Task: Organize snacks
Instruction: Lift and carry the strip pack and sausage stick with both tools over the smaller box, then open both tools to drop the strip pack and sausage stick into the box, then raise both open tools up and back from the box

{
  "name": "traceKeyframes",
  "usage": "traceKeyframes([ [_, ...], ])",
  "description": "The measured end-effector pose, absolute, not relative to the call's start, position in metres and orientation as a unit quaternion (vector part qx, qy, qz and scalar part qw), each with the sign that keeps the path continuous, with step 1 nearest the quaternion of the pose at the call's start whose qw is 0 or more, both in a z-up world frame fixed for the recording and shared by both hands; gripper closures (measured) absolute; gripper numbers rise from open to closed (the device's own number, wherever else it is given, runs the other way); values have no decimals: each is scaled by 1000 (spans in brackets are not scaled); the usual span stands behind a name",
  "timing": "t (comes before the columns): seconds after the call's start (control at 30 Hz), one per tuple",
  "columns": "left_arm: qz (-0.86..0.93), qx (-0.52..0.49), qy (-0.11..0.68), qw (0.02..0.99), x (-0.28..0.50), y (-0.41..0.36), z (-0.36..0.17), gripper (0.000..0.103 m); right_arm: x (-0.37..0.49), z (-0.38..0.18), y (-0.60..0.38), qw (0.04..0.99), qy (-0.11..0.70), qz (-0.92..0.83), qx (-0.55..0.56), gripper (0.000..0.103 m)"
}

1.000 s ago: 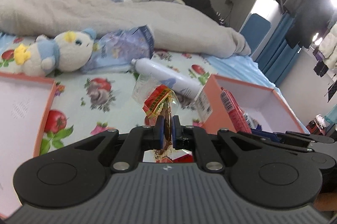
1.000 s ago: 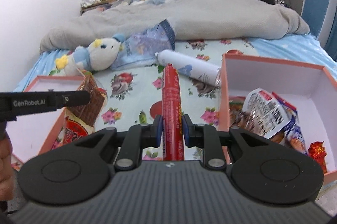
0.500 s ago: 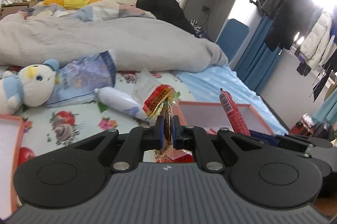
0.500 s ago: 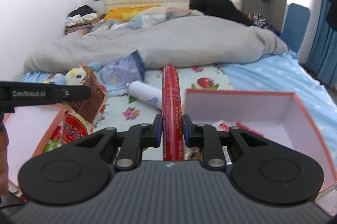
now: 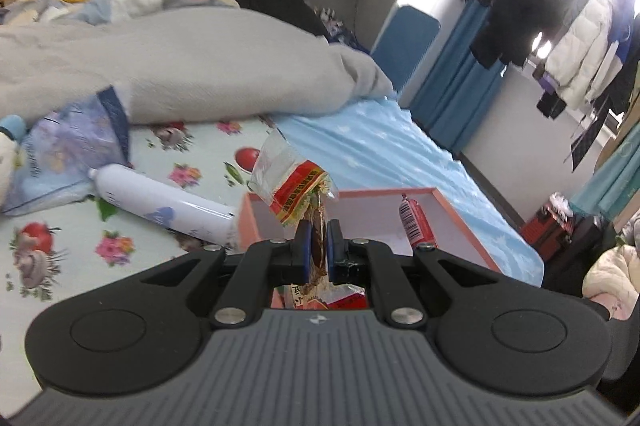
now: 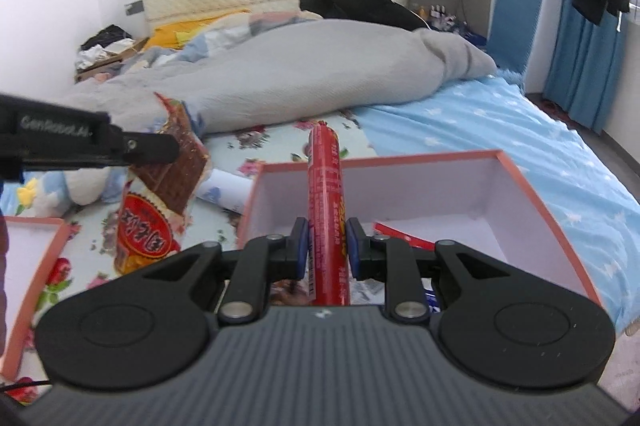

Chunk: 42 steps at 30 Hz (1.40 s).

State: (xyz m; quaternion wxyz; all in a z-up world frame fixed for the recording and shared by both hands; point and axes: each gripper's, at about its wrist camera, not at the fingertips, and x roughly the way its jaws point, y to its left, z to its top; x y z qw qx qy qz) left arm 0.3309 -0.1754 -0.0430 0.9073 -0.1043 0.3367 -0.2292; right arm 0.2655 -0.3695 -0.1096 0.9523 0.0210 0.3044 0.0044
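Floral-printed sheet covered the bed (image 6: 280,141), and on it sat the large orange-rimmed white cardboard box (image 6: 532,185), open-topped, with a few wrapped snacks low inside near the right gripper. A second orange-rimmed box (image 6: 36,238) lay at the left edge of the right wrist view. Beside the big box lay a white cylindrical spray bottle (image 5: 168,205), touching or nearly touching its left wall. Both tools were carrying snacks toward that box, so the step in hand looked like the delivery. The left gripper (image 5: 318,250) had its jaws pinched tight on a crinkly red-and-clear snack packet (image 5: 296,185), held near the box's left wall. The right gripper (image 6: 327,246) had its jaws clamped around a long red plastic-cased sausage stick (image 6: 325,185), pointing forward over the box interior. Next, each tool probably needed lowering past the rim before the jaws let go, the packet first shifting right to clear the wall.
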Motion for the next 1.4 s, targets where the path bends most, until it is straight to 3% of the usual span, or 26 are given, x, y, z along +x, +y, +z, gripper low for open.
traceKeyframes([
  [0.57,-247,-64,417,872,383,-245,-106,91,299,-169,-409,926,374,-7,48,79],
  [0.63,-236,-70,424,872,386,-243,-107,84,302,-173,-411,923,381,-9,54,79],
  [0.7,-230,-58,420,876,385,-243,-102,58,303,-171,-412,923,380,-11,61,79],
  [0.73,-222,-52,416,880,385,-243,-100,50,303,-169,-412,924,378,-13,61,74],
  [0.77,-219,-48,410,884,385,-242,-97,41,303,-167,-412,925,374,-13,62,58],
  [0.83,-220,-46,405,886,386,-240,-91,40,304,-161,-413,929,363,-14,63,48],
  [1.1,-226,-47,375,898,367,-219,-49,40,290,-121,-412,943,325,-19,70,49],
  [1.4,-244,-41,299,922,327,-196,36,40,264,-47,-400,962,261,-20,70,49],
])
